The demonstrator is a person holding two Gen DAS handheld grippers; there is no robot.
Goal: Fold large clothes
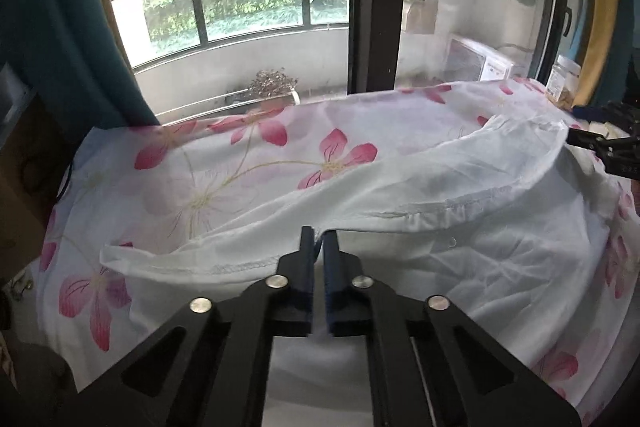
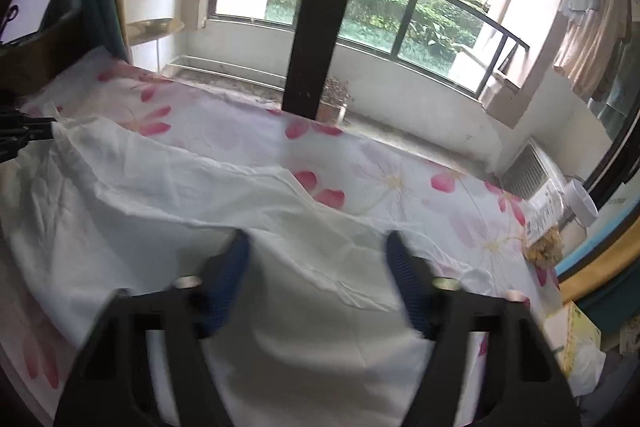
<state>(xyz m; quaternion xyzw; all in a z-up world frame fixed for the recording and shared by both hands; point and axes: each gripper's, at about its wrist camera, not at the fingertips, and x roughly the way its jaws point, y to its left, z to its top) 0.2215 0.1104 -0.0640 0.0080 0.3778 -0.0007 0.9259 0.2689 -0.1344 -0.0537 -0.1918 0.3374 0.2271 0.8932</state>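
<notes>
From my left wrist view, the left hand-held gripper (image 1: pixel 319 239) has its blue pads pinched tight on the stitched hem of the plain white cotton garment (image 1: pixel 440 195), right at the gripper's twelve o'clock. The hem runs from that pinch out toward two o'clock, where the right hand-held gripper (image 1: pixel 600 147) shows at the garment's far edge. The garment lies rumpled across the middle of the white bed sheet printed with pink flowers (image 1: pixel 192 179), near the side closest to me, with bare sheet at its ten to twelve o'clock toward the window.

I judge this to be the grasp that opens a fold: one corner is secured, the other not yet.

In my right wrist view, the right hand-held gripper (image 2: pixel 318 247) stands at a middling width, pads clear of the cloth, with a raised ridge of the white garment (image 2: pixel 160 195) sitting between and just beyond the fingers at twelve o'clock. Nothing is gripped there. The left gripper's tip shows at nine o'clock, on the garment's edge.

Next I would need the right jaws to close on the fabric edge, then both hands to lift and carry the hem together across the garment.
</notes>
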